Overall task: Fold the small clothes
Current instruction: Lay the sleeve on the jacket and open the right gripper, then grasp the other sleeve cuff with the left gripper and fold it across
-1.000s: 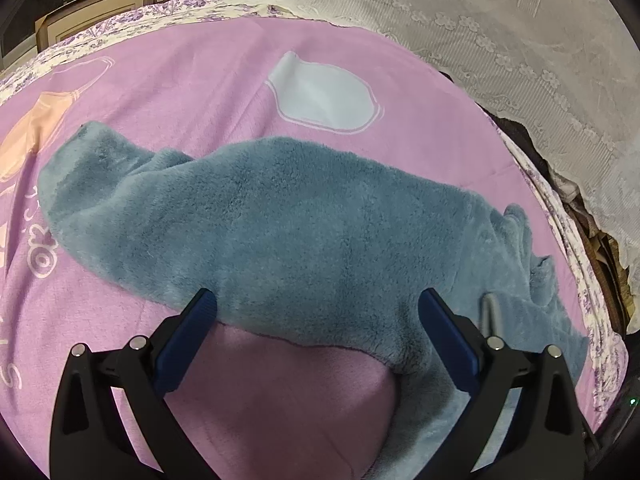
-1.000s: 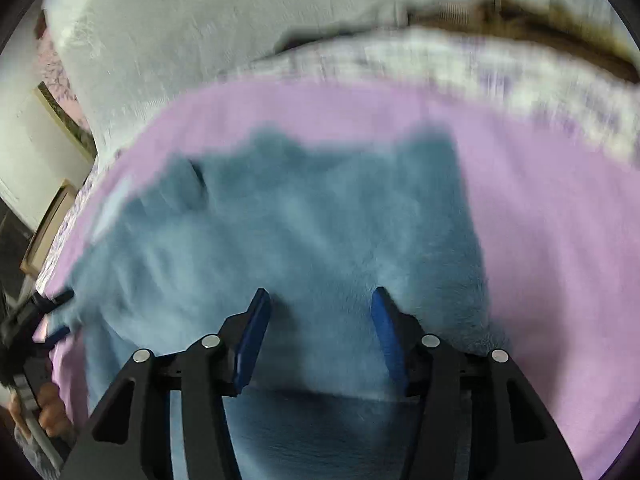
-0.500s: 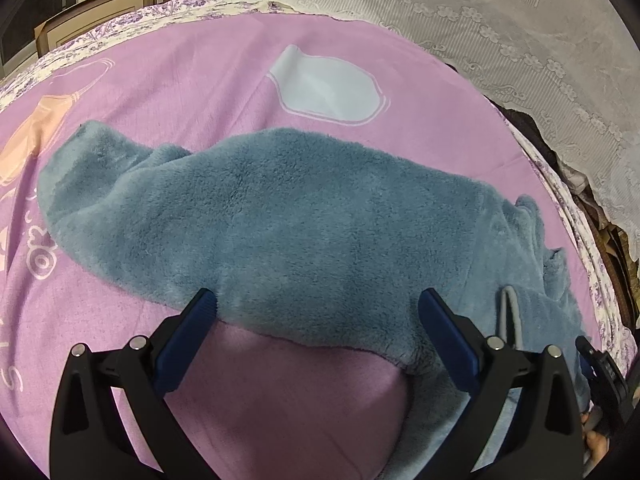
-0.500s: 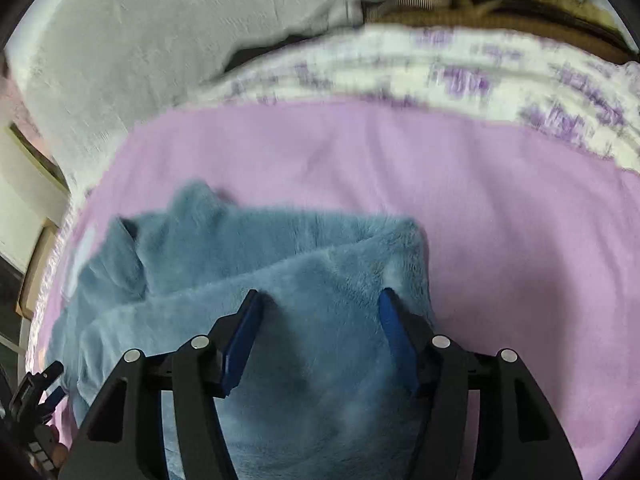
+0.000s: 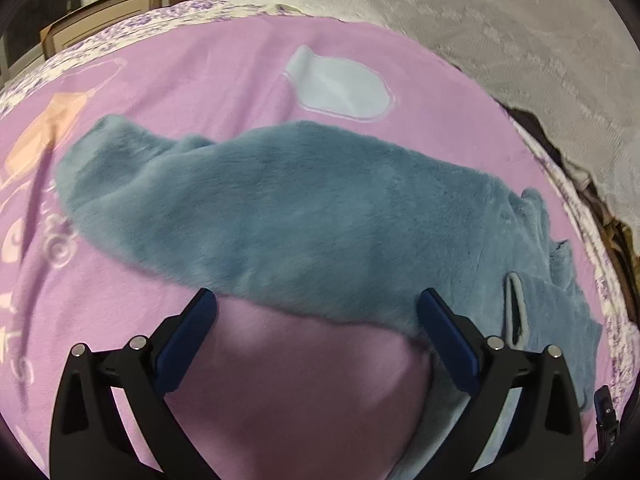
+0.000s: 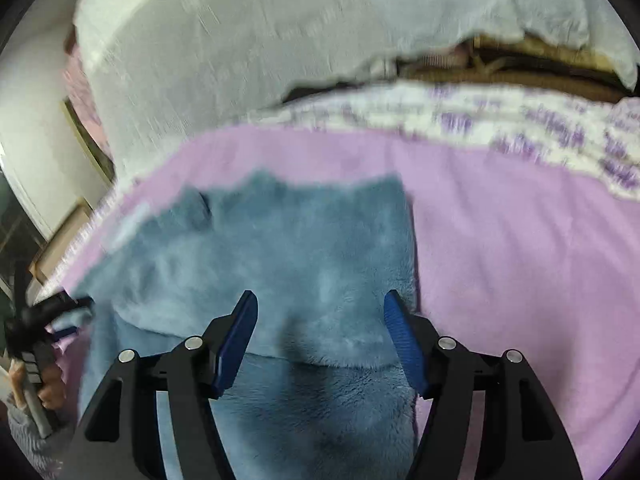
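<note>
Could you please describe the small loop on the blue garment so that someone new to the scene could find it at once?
Start from the pink bedspread and find the fluffy blue garment lying across it. Near its right end, beside the left gripper's right finger, lies a hanging loop: narrow, smooth and pale grey, unlike the plush pile around it.

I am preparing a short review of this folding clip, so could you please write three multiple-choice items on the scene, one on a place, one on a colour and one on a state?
1. Where does the fleece garment lie?
A. On the pink blanket
B. On a wooden floor
C. In a basket

2. What colour is the garment?
A. Red
B. Blue-grey
C. Yellow

3. How does the right gripper stand?
A. Shut on the garment
B. Open over the garment
C. Out of view

Answers:
1 A, pink blanket shows all round the garment.
2 B, its pile is blue-grey in both views.
3 B, its jaws have just been opening and stand apart above a folded layer, pressing nothing.
</note>
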`<state>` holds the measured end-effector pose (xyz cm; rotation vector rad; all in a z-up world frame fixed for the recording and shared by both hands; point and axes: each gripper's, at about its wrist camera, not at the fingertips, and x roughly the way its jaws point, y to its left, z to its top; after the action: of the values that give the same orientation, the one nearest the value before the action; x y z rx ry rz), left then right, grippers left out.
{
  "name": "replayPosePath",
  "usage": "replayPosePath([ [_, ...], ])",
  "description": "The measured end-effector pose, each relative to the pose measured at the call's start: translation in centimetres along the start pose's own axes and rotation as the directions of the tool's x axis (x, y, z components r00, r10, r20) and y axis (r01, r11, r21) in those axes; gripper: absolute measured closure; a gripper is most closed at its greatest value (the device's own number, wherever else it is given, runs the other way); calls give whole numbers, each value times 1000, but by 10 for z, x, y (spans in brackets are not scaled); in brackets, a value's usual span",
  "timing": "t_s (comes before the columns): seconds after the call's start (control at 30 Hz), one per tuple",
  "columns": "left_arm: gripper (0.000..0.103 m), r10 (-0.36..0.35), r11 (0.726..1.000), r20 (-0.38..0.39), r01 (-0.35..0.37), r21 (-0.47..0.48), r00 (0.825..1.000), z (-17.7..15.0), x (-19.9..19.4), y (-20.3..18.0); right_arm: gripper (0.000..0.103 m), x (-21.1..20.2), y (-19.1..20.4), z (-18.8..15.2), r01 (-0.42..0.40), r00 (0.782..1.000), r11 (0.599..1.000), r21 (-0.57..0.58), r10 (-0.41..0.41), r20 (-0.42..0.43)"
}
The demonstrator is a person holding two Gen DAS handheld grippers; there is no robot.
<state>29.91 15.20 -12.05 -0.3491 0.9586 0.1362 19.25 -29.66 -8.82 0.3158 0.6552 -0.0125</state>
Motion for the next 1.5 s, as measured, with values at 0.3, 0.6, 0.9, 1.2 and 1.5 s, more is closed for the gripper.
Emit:
replayPosePath([
  [0.3,4,11,983,8,-10,-184,1000,13,-13,107,30,-15,-35,-19,-80,997,991,109,77,30],
  [0.6,17,-122,937,36,127,-324,992,47,13,155,30,10,-60,-30,-133,987,955,264,152,-53],
  [0.9,92,-187,926,44,191,-326,981,51,17,158,29,13,-57,-31,-128,986,958,256,150,-69],
  [1.2,93,-47,994,172,63,-88,984,49,-46,97,28,13,-58,-30,-132,986,958,256,154,-70],
  [1.5,93,-18,997,254,-1,74,967,52,-93,17,29,-6,-83,-23,-138,990,921,364,138,25],
])
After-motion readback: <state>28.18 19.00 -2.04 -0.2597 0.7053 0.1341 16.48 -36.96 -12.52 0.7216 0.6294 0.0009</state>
